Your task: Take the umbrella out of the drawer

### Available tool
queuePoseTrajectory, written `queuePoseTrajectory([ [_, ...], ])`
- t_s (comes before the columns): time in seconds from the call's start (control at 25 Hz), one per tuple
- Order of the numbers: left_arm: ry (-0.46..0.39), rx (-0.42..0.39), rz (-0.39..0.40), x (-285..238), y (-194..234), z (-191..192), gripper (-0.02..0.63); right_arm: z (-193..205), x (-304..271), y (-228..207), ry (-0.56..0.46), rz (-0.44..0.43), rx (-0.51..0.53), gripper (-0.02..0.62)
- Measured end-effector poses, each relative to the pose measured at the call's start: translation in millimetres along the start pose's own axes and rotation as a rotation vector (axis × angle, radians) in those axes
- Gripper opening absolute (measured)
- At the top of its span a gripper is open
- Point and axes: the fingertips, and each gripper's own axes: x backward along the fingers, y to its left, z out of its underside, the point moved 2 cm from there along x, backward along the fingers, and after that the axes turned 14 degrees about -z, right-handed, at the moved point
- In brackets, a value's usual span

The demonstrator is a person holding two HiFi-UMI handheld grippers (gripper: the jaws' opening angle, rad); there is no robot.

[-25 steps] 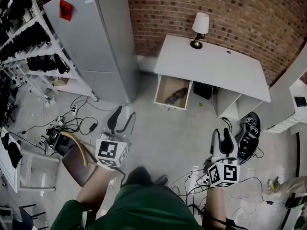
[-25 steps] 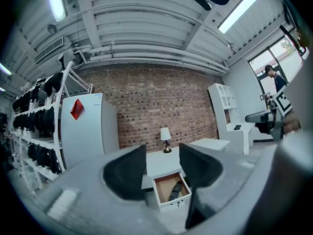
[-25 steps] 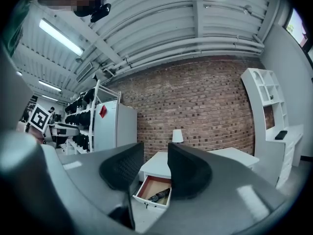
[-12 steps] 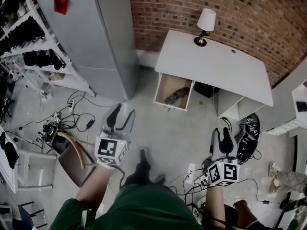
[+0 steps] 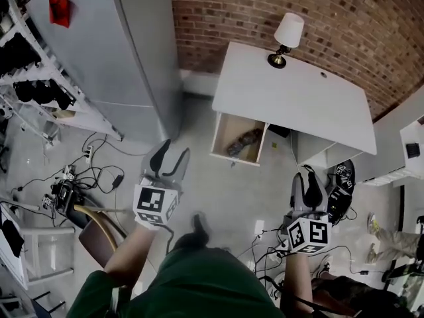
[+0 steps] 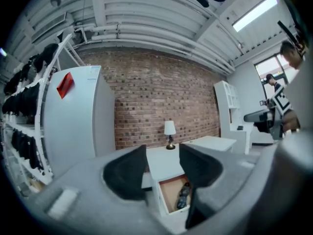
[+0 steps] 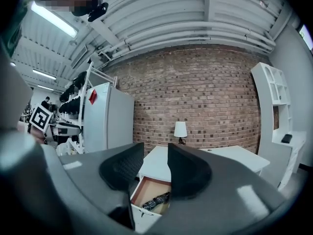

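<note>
1. Far left: a metal shelving rack [image 5: 30,78] loaded with dark items. A tall grey metal cabinet [image 5: 112,52] with a red tag [image 5: 59,10] stands just to its right. Black cables [image 5: 93,177] trail over the grey floor near the cabinet's foot.
2. Left gripper [image 5: 174,152]: held above the floor, to the left of the drawer and nearer than it, pointing toward the far wall. In the left gripper view [image 6: 162,153] its two dark jaws are spread, with nothing between them.
3. Centre: a white drawer with a wood-brown inside [image 5: 233,158] stands pulled out from the left end of the desk. The dark folded umbrella [image 5: 244,141] lies slantwise inside it, well apart from both grippers.
4. A white rectangular desk [image 5: 291,101] stands against the red brick wall [image 5: 265,8]. A small table lamp with a white shade [image 5: 288,35] stands at the desk's far edge.
5. Right gripper [image 5: 306,184]: held near the desk's right end, nearer than the drawer. In the right gripper view [image 7: 155,153] its jaws are parted and empty, and the umbrella [image 7: 157,201] shows beyond the gap.
</note>
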Motion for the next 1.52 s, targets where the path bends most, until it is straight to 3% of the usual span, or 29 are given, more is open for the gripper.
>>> queuePoseTrajectory([
  [0.32,0.035,0.016,0.059,-65.8,44.3,23.9,0.21,9.2,-74.6,8.3,0.063,0.031,-0.003,0.137],
  [0.64,0.073,0.021,0.112,-101.3,47.7,42.7,0.209,25.2,-121.6,8.1,0.112,0.014,-0.039,0.137],
  [1.04,0.134,-0.033,0.119,-143.4,26.8,65.3,0.209,94.6,-171.6,-45.6,0.194,-0.007,-0.162,0.137],
  [1.52,0.247,-0.065,0.101,-248.8,-12.2,93.2,0.209,186.2,-257.2,-114.0,0.328,-0.083,-0.341,0.137],
])
